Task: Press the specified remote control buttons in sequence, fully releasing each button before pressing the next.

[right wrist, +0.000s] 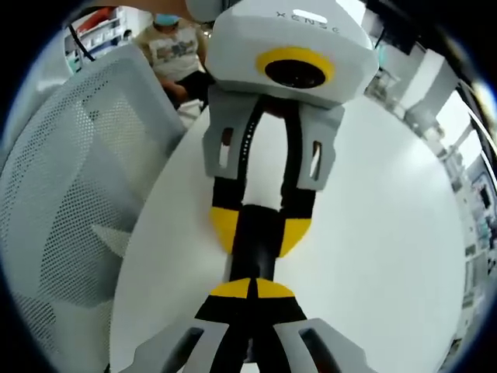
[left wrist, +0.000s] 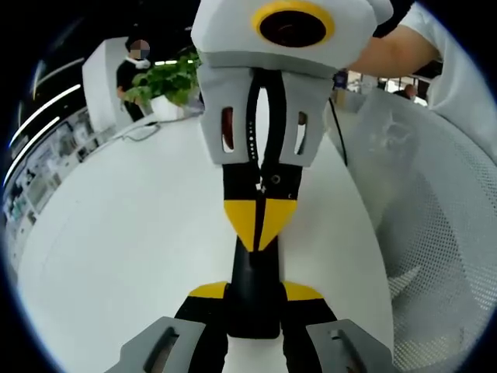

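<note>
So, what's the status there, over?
Left gripper clamped on slim black remote control. Right gripper shut, tips on it. White mesh chair alongside, nothing blocking.

I see the remote [left wrist: 252, 303] as a narrow black bar, plain and dark, and I can't make out any buttons or markings on it. In the left gripper view it runs straight away from the camera, clamped by its long sides between the yellow pads of the left tool [left wrist: 255, 291]. It is held above the white bench [left wrist: 140, 233]. The right tool [left wrist: 260, 221], its yellow tips closed together, meets the remote's far end. In the right gripper view the same black bar sits level between the left tool's pads.
</note>
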Action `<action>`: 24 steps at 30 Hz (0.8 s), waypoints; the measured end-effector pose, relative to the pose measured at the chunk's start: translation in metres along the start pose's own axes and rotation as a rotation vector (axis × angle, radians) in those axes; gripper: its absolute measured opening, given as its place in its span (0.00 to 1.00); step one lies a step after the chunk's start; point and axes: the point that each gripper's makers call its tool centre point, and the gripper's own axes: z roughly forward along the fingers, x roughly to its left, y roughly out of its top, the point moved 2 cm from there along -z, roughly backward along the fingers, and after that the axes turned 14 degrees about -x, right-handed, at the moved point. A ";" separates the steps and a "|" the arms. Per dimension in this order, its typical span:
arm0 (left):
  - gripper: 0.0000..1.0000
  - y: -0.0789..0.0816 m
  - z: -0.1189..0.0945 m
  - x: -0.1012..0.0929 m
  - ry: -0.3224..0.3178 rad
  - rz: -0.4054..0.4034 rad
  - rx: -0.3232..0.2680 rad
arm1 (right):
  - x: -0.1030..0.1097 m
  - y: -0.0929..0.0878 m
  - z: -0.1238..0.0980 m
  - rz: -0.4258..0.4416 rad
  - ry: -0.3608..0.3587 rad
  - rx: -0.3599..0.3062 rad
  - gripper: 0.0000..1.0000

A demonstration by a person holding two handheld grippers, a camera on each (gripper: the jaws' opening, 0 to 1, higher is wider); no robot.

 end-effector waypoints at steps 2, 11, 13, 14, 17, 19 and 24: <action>0.24 0.000 0.000 0.000 0.001 0.000 0.000 | -0.002 0.002 -0.004 0.010 -0.010 -0.012 0.00; 0.24 0.000 0.000 0.000 0.000 0.002 0.003 | -0.007 0.008 -0.016 0.002 -0.038 -0.023 0.00; 0.24 0.001 0.000 0.000 -0.001 0.003 0.004 | -0.008 0.010 -0.017 -0.003 -0.041 -0.024 0.00; 0.24 0.001 0.000 0.000 -0.001 0.002 0.004 | -0.008 0.011 -0.017 -0.004 -0.042 -0.024 0.00; 0.24 0.001 0.000 0.000 -0.001 0.003 0.004 | -0.008 0.014 -0.019 -0.011 -0.043 -0.026 0.00; 0.24 0.001 0.000 0.000 0.000 0.003 0.004 | -0.008 0.017 -0.020 -0.020 -0.044 -0.027 0.00; 0.24 0.001 0.000 0.000 0.000 0.004 0.005 | -0.008 0.021 -0.022 -0.031 -0.044 -0.026 0.00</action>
